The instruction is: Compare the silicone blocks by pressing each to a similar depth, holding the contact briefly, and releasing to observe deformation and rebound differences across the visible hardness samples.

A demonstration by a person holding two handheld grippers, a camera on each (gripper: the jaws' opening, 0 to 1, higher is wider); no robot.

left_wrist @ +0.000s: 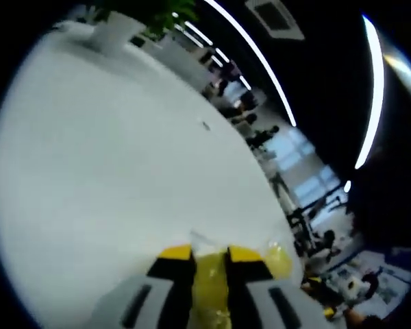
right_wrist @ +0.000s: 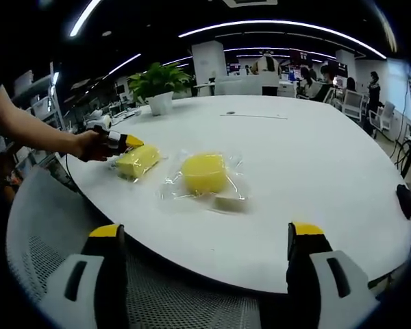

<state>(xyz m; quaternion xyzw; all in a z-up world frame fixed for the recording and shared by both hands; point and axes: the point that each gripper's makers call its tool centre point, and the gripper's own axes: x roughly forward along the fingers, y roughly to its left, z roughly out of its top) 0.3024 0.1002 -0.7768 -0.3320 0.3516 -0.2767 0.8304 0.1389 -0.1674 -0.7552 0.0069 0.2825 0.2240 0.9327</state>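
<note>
The left gripper (left_wrist: 210, 259) pinches the first block (right_wrist: 138, 161) at the bench (right_wrist: 294, 164) edge, apparently mid-press. The second block (right_wrist: 204, 173), mid-bench, awaits. The right gripper (right_wrist: 209, 257) hangs spread.

Smooth, matt white table (right_wrist: 294, 178); yellow silicone blocks (right_wrist: 204, 173) in glossy, crinkled clear plastic wrap (right_wrist: 175, 184); grey mesh chair back (right_wrist: 185, 298) at the frame's bottom.
</note>
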